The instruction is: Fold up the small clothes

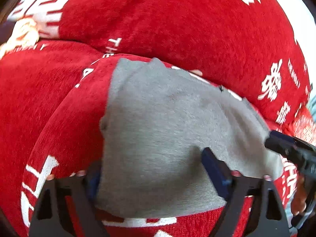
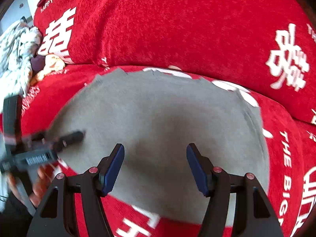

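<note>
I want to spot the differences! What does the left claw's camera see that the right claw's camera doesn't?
Only the left wrist view shows grey cloth bunched between the left claw, hiding one blue pad. Only the right wrist view shows a crumpled white patterned cloth far to one side, and the right claw open above flat fabric. Both show the soft grey garment lying on the red sofa cover with white lettering.
</note>
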Motion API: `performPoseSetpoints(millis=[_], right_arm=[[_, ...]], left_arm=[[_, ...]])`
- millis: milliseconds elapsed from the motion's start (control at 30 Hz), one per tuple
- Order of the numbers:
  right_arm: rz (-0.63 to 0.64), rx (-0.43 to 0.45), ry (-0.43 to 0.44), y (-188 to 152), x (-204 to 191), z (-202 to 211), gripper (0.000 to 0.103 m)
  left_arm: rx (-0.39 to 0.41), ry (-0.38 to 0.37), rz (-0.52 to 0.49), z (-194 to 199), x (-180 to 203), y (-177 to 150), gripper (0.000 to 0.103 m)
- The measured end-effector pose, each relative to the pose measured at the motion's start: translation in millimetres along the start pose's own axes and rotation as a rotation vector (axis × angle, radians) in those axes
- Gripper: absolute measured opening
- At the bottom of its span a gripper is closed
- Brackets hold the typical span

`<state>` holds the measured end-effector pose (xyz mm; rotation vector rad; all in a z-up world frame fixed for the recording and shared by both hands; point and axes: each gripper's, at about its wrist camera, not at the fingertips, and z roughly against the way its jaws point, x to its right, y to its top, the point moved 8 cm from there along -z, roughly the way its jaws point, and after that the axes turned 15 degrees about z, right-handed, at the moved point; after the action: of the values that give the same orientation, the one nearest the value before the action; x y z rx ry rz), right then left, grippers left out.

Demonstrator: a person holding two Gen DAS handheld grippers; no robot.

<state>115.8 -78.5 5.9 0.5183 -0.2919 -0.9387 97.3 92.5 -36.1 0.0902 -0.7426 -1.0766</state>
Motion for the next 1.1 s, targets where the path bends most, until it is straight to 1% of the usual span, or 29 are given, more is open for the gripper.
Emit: performPoseSetpoints(millis=[33,67,133,167,233,300,333,500,600,667,767,900,967,1000,1067,1100], right_arm=[[-0.012,-0.017,0.041,16,-5,-10,0.07],[-0.015,-0.031,0.066,29,-9,-19,0.073],[-0.008,-0.056,0.088,52,-18,-37,0.074],[-0.003,-0.078,0.093,64,-23,-49,0.074],[-0.01,-0.118,0.116,83,-34,-72,0.074],[-0.032,-0.15,0.144,95,-43,-91,0.074],[-0.046,-0.174,0.163,100,-48,-102,0.074],[-0.094,-0.25,0.236,126,-68,-139,0.075],[-0.07,-0.288,0.258,138,-82,-152,0.075],[-0.007,-0.332,0.24,144,-96,-161,0.075],[0.066,-0.393,0.167,147,-107,-173,0.075],[0.14,-0.458,0.131,149,-127,-186,0.075],[0.174,-0.478,0.115,149,-135,-191,0.08],[0.197,-0.492,0.101,148,-140,-194,0.08],[0.263,-0.53,0.051,144,-147,-200,0.08],[0.293,-0.535,0.028,142,-149,-201,0.08]], left_arm=[[0.007,-0.021,0.026,2,-3,3,0.072],[0.009,-0.03,0.04,3,-6,4,0.058],[0.007,-0.045,0.062,1,-9,6,0.044],[0.007,-0.058,0.07,0,-10,7,0.038],[0.005,-0.068,0.073,0,-9,8,0.033],[0.023,-0.059,0.053,2,-5,8,0.031],[0.037,-0.046,0.036,2,-2,8,0.03],[0.104,0.034,-0.067,5,12,3,0.03],[0.12,0.06,-0.103,5,18,1,0.03],[0.125,0.063,-0.111,6,20,1,0.03],[0.121,0.061,-0.106,6,18,1,0.03],[0.118,0.066,-0.104,7,16,2,0.03],[0.117,0.07,-0.103,6,16,3,0.03],[0.117,0.072,-0.103,6,17,2,0.03],[0.117,0.077,-0.106,7,17,1,0.03],[0.117,0.079,-0.107,7,17,1,0.03]])
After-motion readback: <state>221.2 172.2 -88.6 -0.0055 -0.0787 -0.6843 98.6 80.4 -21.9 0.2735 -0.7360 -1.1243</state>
